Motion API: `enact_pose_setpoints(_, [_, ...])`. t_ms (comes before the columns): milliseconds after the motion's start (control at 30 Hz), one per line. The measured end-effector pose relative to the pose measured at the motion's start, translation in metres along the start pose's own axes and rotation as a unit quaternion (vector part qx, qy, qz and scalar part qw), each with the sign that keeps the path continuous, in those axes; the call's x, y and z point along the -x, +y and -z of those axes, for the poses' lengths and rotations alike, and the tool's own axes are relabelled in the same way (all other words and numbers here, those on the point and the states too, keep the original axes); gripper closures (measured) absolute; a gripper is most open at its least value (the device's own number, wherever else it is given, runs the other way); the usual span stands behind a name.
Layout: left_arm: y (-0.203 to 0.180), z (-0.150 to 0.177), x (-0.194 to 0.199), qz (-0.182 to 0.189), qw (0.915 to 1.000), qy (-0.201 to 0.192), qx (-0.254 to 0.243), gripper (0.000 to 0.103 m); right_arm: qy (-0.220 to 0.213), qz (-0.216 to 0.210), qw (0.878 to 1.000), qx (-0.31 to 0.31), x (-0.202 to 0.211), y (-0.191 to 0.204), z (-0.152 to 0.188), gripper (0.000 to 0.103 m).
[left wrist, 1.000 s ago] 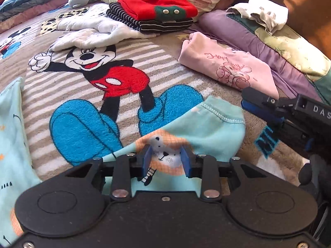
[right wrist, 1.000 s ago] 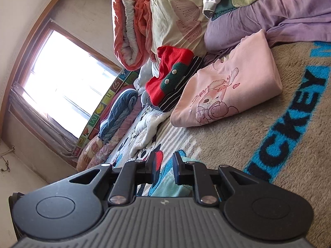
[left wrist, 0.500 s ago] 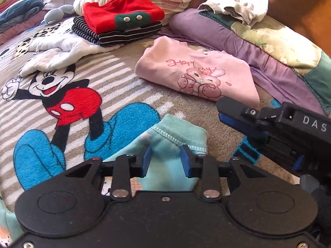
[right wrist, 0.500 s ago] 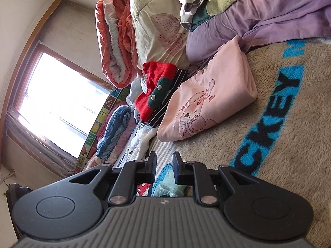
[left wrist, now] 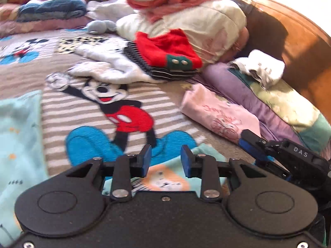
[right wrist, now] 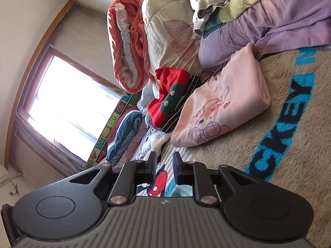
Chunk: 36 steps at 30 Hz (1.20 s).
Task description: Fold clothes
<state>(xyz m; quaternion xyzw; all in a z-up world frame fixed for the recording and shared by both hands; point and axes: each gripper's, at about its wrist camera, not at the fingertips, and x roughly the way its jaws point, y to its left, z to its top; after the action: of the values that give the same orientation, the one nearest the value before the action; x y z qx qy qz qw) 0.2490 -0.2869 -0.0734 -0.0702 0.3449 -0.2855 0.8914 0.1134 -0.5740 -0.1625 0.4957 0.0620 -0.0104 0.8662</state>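
Observation:
A light teal child's garment with an orange animal print [left wrist: 165,179] lies on the Mickey Mouse blanket [left wrist: 115,111], right under my left gripper [left wrist: 166,161]. More teal cloth [left wrist: 18,136] lies at the left. The left jaws stand open above the cloth with nothing between them. My right gripper shows at the right of the left wrist view [left wrist: 258,146]. In its own view the right gripper [right wrist: 164,166] is open and empty, with a bit of teal cloth [right wrist: 182,190] below it.
A folded pink top [left wrist: 219,115] [right wrist: 219,105] lies to the right. A red garment on a striped stack [left wrist: 167,51] [right wrist: 171,99] sits behind, beside white clothes [left wrist: 109,66]. Rolled quilts [right wrist: 144,41], a purple pillow [left wrist: 248,99], a wooden headboard [left wrist: 300,47] and a window [right wrist: 68,111] surround the bed.
The left gripper has pulled back and swung left, its jaws a little wider. The right gripper's jaws have opened wider and it has tilted slightly.

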Motion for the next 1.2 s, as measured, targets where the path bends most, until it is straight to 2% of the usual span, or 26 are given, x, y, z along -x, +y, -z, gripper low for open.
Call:
enact_pose_setpoints(100, [0.041, 0.012, 0.023, -0.006, 0.9984, -0.004, 0.057, 0.073, 0.05, -0.05, 0.997, 0.013, -0.017, 0.016, 0.01, 0.083])
enact_pose_setpoints(200, [0.057, 0.019, 0.029, 0.02, 0.9947, 0.003, 0.101, 0.073, 0.113, -0.095, 0.989, 0.008, -0.038, 0.03, 0.025, 0.078])
enact_pose_setpoints(300, [0.049, 0.023, 0.019, 0.047, 0.993, 0.022, 0.106, 0.073, 0.154, -0.094, 0.984, 0.008, -0.053, 0.04, 0.038, 0.074])
enact_pose_setpoints(367, [0.045, 0.025, 0.009, 0.066, 0.9902, 0.032, 0.119, 0.073, 0.162, -0.097, 0.982, -0.011, -0.055, 0.038, 0.043, 0.074])
enact_pose_setpoints(467, [0.059, 0.027, 0.013, 0.086, 0.9818, 0.019, 0.169, 0.073, 0.159, -0.092, 0.983, -0.025, -0.053, 0.035, 0.045, 0.073])
enact_pose_setpoints(500, [0.064, 0.027, 0.014, 0.092, 0.9783, 0.014, 0.185, 0.073, 0.161, -0.082, 0.983, -0.025, -0.054, 0.033, 0.046, 0.073])
enact_pose_setpoints(567, [0.073, 0.029, 0.017, 0.105, 0.9703, 0.005, 0.218, 0.073, 0.165, -0.024, 0.986, -0.008, -0.054, 0.027, 0.047, 0.074])
enact_pose_setpoints(600, [0.078, 0.029, 0.018, 0.111, 0.9659, 0.001, 0.234, 0.073, 0.158, -0.012, 0.987, -0.012, -0.052, 0.024, 0.046, 0.075])
enact_pose_setpoints(700, [0.092, 0.031, 0.022, 0.13, 0.9504, -0.013, 0.282, 0.073, 0.127, -0.008, 0.992, 0.01, -0.043, 0.028, 0.04, 0.073])
enact_pose_setpoints(800, [0.109, 0.037, 0.031, 0.12, 0.9445, -0.013, 0.306, 0.073, 0.114, -0.02, 0.992, 0.046, -0.04, 0.038, 0.038, 0.072])
enact_pose_setpoints(867, [0.12, 0.041, 0.038, 0.109, 0.9417, -0.012, 0.318, 0.073, 0.138, -0.055, 0.985, 0.088, -0.047, 0.056, 0.046, 0.073])
enact_pose_setpoints(967, [0.137, 0.052, 0.05, 0.088, 0.9356, -0.003, 0.342, 0.064, 0.216, -0.112, 0.964, 0.107, -0.065, 0.08, 0.073, 0.072])
enact_pose_setpoints(1033, [0.147, 0.058, 0.064, 0.077, 0.9348, -0.005, 0.347, 0.064, 0.261, -0.137, 0.948, 0.117, -0.078, 0.097, 0.093, 0.071])
enact_pose_setpoints(1067, [0.151, 0.06, 0.07, 0.075, 0.9339, -0.007, 0.349, 0.064, 0.273, -0.139, 0.944, 0.119, -0.082, 0.102, 0.101, 0.065])
enact_pose_setpoints(1133, [0.159, 0.064, 0.081, 0.072, 0.9321, -0.008, 0.355, 0.059, 0.301, -0.136, 0.938, 0.103, -0.091, 0.108, 0.115, 0.061])
enact_pose_setpoints(1200, [0.16, 0.065, 0.087, 0.065, 0.9359, 0.0, 0.346, 0.059, 0.32, -0.112, 0.936, 0.093, -0.098, 0.108, 0.125, 0.061])
